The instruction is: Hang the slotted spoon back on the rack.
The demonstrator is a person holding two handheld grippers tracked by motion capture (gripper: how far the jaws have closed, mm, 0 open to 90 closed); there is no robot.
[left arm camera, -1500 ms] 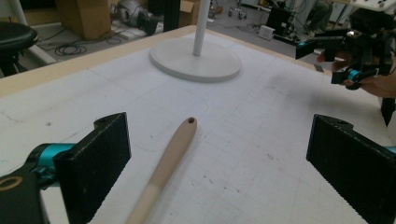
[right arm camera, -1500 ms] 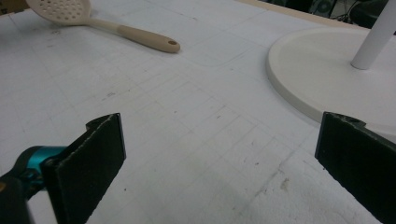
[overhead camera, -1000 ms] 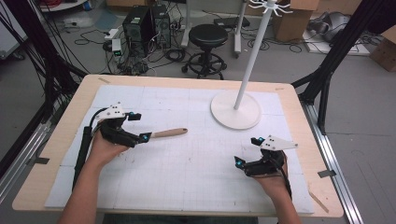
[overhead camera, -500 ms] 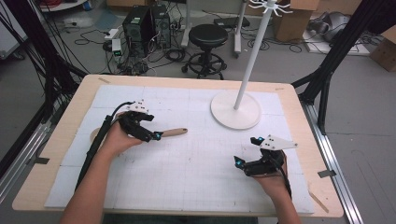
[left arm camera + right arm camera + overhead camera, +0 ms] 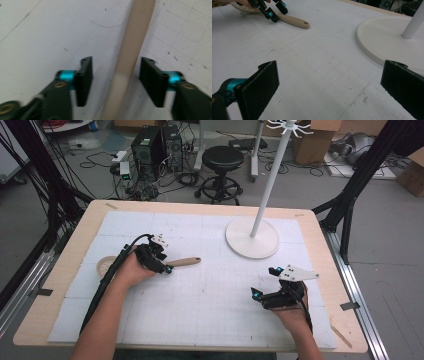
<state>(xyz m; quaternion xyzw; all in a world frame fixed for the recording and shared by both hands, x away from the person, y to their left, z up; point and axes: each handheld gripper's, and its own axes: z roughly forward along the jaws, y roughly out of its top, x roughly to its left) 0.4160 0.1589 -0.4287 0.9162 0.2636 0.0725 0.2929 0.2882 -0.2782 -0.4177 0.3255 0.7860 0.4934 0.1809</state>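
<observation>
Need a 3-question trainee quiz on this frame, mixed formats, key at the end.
1. True or false: the left gripper has its jaws shut tight on the wooden handle.
2. Which stands nearer the white stand base? A: the right gripper. B: the round wooden head of the utensil.
3. Fill in: the handle's free end has a small ___ through it.

Key:
1. False: the jaws straddle the handle, with a gap on each side.
2. A.
3. Hole.

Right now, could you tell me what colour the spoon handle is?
Pale beige handle, clearest in the left gripper view.
</observation>
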